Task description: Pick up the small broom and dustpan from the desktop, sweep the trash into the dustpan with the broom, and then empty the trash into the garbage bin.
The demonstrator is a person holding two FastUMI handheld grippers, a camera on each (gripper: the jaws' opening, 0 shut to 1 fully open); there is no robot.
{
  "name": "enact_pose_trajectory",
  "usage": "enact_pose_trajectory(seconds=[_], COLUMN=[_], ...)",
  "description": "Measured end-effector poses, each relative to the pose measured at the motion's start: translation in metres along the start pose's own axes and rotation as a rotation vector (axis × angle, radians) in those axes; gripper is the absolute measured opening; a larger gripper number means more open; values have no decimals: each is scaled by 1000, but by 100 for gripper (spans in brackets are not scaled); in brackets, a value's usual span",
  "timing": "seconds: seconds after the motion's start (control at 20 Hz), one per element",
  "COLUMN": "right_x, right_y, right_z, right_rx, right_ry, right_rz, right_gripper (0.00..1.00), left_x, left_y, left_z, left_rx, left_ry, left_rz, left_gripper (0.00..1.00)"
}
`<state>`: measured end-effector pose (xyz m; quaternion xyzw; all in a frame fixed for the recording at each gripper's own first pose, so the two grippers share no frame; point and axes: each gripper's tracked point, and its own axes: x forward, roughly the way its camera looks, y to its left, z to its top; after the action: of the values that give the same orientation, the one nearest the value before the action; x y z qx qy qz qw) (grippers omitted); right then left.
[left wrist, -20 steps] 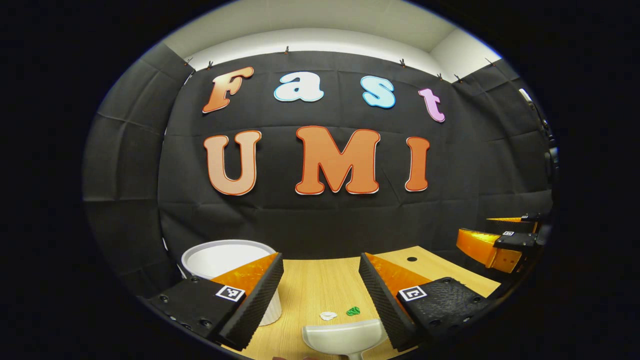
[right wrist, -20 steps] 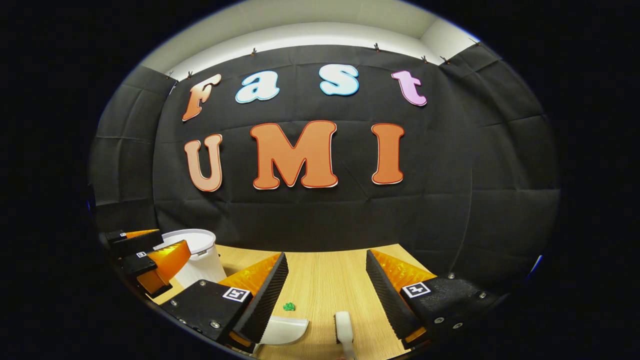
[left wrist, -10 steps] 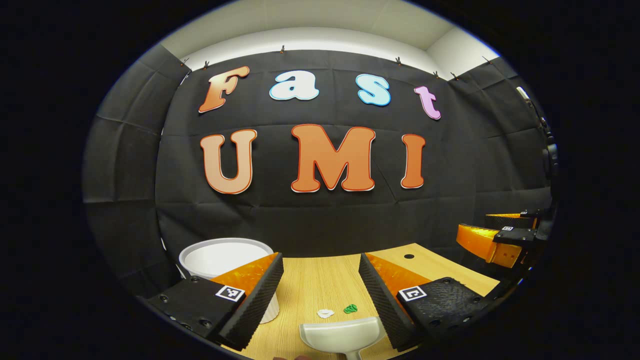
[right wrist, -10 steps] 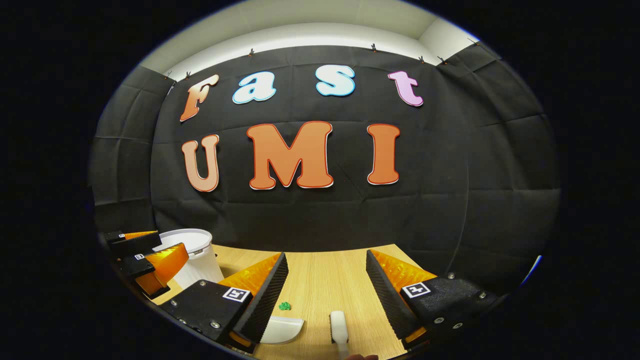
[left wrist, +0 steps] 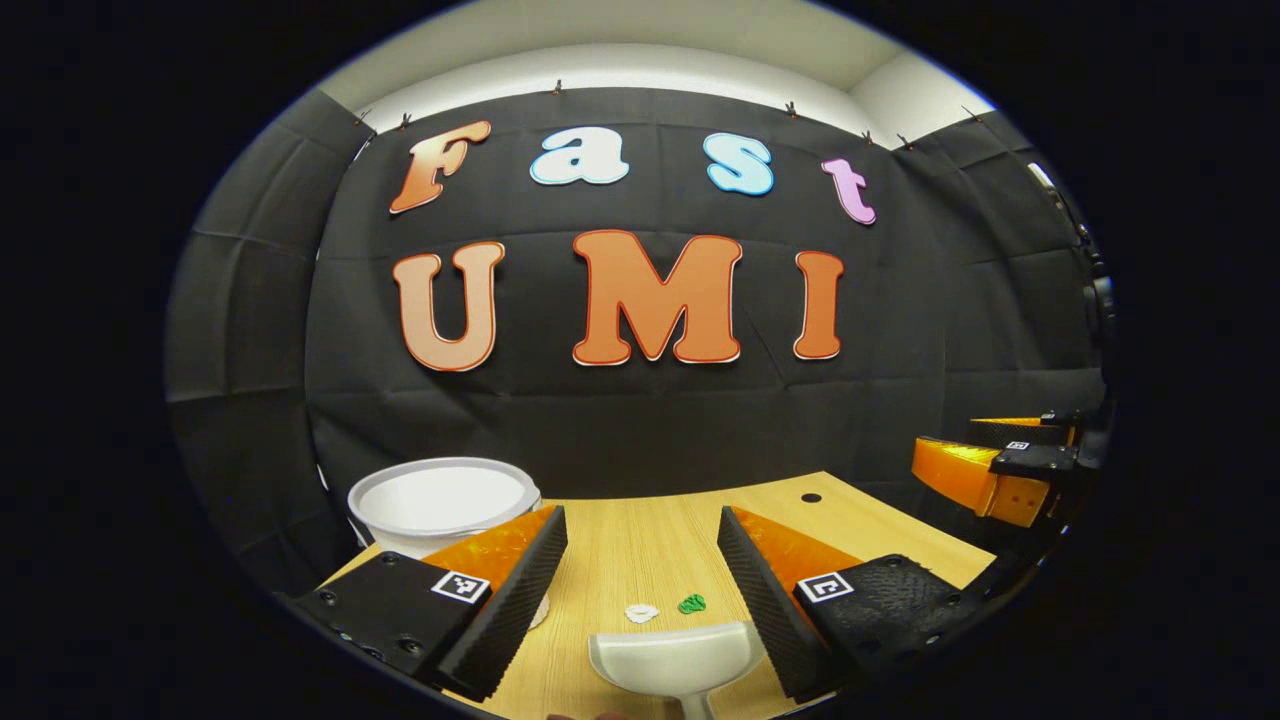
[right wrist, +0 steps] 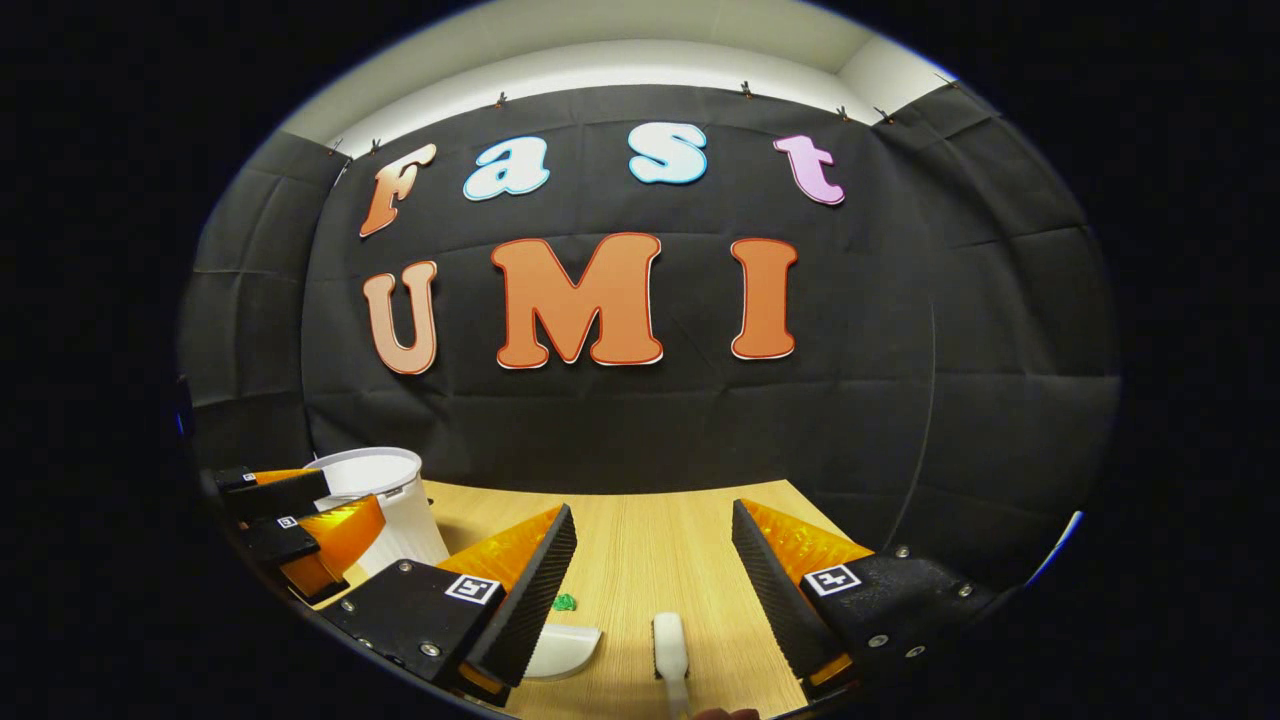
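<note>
A white dustpan (left wrist: pixel 672 657) lies on the wooden desktop (left wrist: pixel 640 560), low between the fingers of my open left gripper (left wrist: pixel 642 530). Just beyond its lip sit a white scrap (left wrist: pixel 640 612) and a green scrap (left wrist: pixel 691 603). The white garbage bin (left wrist: pixel 440 503) stands at the far left of the desk. In the right gripper view the small white broom (right wrist: pixel 669 647) lies below my open right gripper (right wrist: pixel 653 525), with the dustpan (right wrist: pixel 562 648) and green scrap (right wrist: pixel 564 602) to its left. Neither gripper touches anything.
The right gripper (left wrist: pixel 985 470) shows at the right edge of the left gripper view, and the left gripper (right wrist: pixel 300 520) shows beside the bin (right wrist: pixel 385 505) in the right gripper view. A round hole (left wrist: pixel 811 497) is in the desk's far right part. The black cloth wall closes the back.
Both views have tilted down a little and crept forward: the dustpan, scraps and broom sit higher in the frames than a second ago. Both grippers stay open.
</note>
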<state>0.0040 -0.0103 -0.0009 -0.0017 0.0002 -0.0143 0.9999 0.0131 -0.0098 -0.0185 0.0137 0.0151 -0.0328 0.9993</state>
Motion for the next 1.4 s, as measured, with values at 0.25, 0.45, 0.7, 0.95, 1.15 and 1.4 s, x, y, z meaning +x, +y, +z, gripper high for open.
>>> enact_pose_trajectory(seconds=[0.25,0.45,0.7,0.95,1.15,1.4], right_x=[4,8,15,22,24,30], right_y=[-11,-26,-48,-76,-95,-103], right_z=[-2,-19,-42,-65,-70,-89], right_rx=[-6,11,37,74,56,83], right_ry=[-2,36,88,156,168,226], right_rz=[-1,-1,4,7,4,13], right_gripper=[94,94,94,94,95,94], left_x=[3,0,-21,-42,-52,-39], left_y=[0,-13,-23,-29,-23,-20], left_z=[-21,-65,-150,-226,-257,-276], left_rx=[8,63,32,1,-58,-220], left_ry=[69,222,547,960,1210,1461], left_rz=[-2,-69,-143,-183,-181,-89], left_gripper=[96,96,97,99,99,99])
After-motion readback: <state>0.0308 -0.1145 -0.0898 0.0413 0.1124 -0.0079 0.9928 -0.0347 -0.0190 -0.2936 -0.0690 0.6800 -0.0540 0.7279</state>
